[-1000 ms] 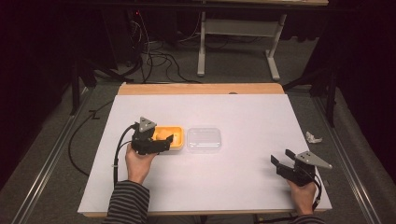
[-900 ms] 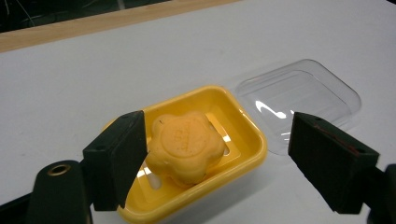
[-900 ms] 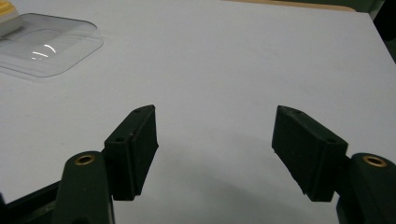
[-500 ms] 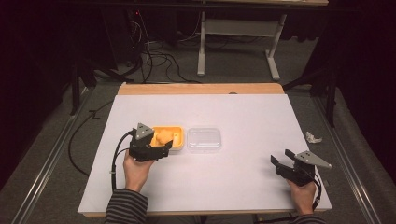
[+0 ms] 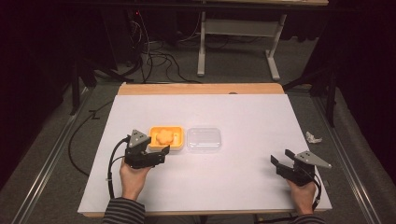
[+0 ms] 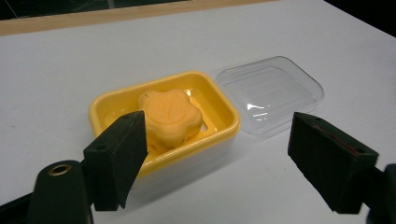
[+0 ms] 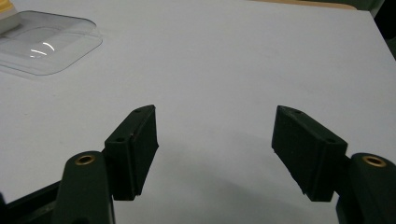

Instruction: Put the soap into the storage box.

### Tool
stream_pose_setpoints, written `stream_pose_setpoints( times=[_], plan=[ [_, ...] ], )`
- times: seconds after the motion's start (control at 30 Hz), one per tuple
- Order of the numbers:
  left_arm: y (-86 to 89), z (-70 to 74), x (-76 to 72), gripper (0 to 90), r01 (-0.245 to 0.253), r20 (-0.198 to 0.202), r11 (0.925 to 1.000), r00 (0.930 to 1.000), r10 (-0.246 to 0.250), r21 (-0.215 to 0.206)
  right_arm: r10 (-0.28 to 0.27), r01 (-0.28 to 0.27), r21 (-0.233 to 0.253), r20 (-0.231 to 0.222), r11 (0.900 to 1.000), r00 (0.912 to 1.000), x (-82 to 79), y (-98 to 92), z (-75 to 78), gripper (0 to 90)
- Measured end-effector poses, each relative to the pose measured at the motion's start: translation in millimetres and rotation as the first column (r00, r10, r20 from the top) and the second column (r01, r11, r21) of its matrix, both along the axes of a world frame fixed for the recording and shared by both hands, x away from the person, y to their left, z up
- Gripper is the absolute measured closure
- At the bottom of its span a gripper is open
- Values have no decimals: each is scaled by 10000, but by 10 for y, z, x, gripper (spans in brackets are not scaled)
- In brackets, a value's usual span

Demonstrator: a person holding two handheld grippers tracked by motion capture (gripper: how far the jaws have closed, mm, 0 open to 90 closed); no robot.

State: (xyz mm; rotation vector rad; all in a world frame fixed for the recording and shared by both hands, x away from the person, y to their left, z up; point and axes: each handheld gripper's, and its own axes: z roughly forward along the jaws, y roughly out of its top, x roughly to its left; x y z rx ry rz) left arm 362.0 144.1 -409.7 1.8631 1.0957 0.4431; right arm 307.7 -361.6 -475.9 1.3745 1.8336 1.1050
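Hovering at the near edge of the soap dish, the left gripper (image 5: 156, 156) is held with jaws spread and nothing between them.

The yellow dish (image 6: 108, 105) sits on the white table (image 5: 243, 177) with the orange soap (image 6: 171, 115) inside it, and the clear lid (image 6: 271, 93) lies flat just beside the dish, on its right in the high view, rim almost touching rim. If the lid is to be fitted, it is best taken by one long edge, since the thin plastic probably flexes and slips under a hard squeeze; a light grip is advised. The dish should be steadied so it is not pushed across the smooth top. The right gripper (image 5: 285, 164) is also released, resting empty at the table's near right corner, well apart from both pieces.
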Motion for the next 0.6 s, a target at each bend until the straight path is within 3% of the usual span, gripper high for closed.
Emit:
stream_pose_setpoints(
  times=[0.5, 0.6],
  plan=[
    [36, -53, -129, 214, 104, -62, 9994, 9999, -106, -326, 31, -32, -110, -75, 9999, 10000, 14, 5, -2, 319],
    [21, -79, -142, 214, 155, -117, 9998, 9998, -157, -151, -34, 34, -38, -47, 10000, 10000, 4, 1, 0, 319]
  ],
)
